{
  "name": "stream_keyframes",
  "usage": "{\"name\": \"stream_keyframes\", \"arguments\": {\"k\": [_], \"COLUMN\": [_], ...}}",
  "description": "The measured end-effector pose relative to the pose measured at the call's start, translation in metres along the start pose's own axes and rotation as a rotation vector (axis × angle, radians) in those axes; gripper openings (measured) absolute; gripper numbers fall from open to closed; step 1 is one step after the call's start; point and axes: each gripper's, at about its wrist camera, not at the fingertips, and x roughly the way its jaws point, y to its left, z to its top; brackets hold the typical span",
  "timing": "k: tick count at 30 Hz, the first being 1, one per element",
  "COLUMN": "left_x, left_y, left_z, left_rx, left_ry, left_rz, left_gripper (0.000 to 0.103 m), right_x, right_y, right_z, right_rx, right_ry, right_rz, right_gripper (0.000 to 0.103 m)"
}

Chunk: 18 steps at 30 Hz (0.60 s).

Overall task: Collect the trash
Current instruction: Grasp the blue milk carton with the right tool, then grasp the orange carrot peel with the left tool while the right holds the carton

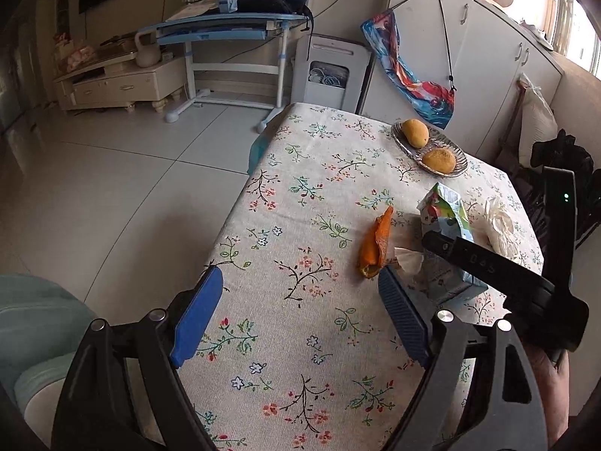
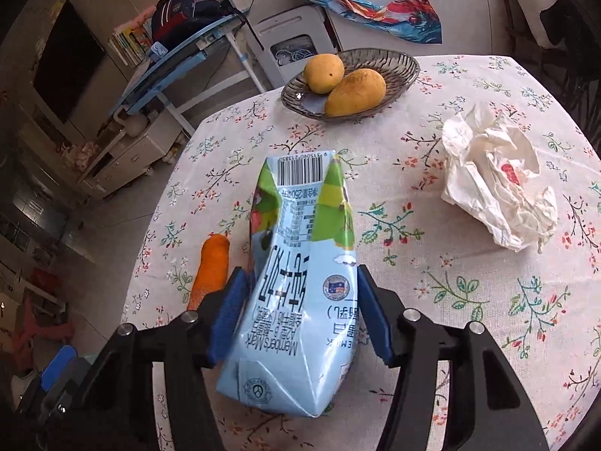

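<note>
A crumpled blue and green milk carton [image 2: 300,263] lies on the flowered tablecloth [image 2: 450,300]. My right gripper [image 2: 300,293] has its blue pads [image 2: 229,308] against both sides of it. A strip of orange peel [image 2: 212,267] lies just left of the carton, and a crumpled white tissue [image 2: 496,184] lies to its right. In the left wrist view my left gripper [image 1: 300,278] hangs open over bare cloth with nothing between its fingers. The orange peel [image 1: 375,244] lies just beyond its right fingertip. Behind the peel are the carton [image 1: 445,218] and the tissue [image 1: 497,225].
A glass dish [image 2: 398,60] with two mangoes [image 2: 355,92] stands at the far side of the table. The table's left edge [image 1: 233,218] drops to a tiled floor. A blue desk [image 1: 225,26] and white cabinets [image 1: 488,56] stand beyond. A person's hand [image 1: 552,383] holds the right gripper.
</note>
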Motion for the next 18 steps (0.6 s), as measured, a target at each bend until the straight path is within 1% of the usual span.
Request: {"name": "stream_keyframes", "arguments": {"k": [4,8,11,13,17,18], "left_x": [0.017,0.033,0.046,0.056,0.075,0.080], "left_y": [-0.016,-0.036,-0.050,-0.059,-0.069,-0.071], "left_z": [0.002,0.006,0.012,0.017,0.025,0.027], "left_rx": [0.046,0.106,0.126,0.136,0.151,0.153], "left_ry": [0.028,0.032,0.033,0.031,0.045,0.053], "left_rz": [-0.001,-0.001,-0.003,0.000,0.009,0.013], "left_gripper": [0.081,0.081,0.081,0.081,0.081,0.079], "right_x": [-0.028,-0.053,-0.066,-0.071,-0.070,-0.070], "right_y": [-0.021,-0.041,-0.050,-0.051,-0.052,-0.052], "right_z": [-0.018,-0.035,-0.045,-0.049,-0.055,-0.055], "right_rx": [-0.014,-0.061,-0.093,-0.109,-0.127,-0.135], "right_ry": [-0.002,0.007,0.020,0.015,0.013,0.009], "right_rz": [-0.003,-0.047,-0.079,-0.095,-0.094,-0.095], "right_gripper": [0.056,0.056,0.056,0.056,0.058,0.058]}}
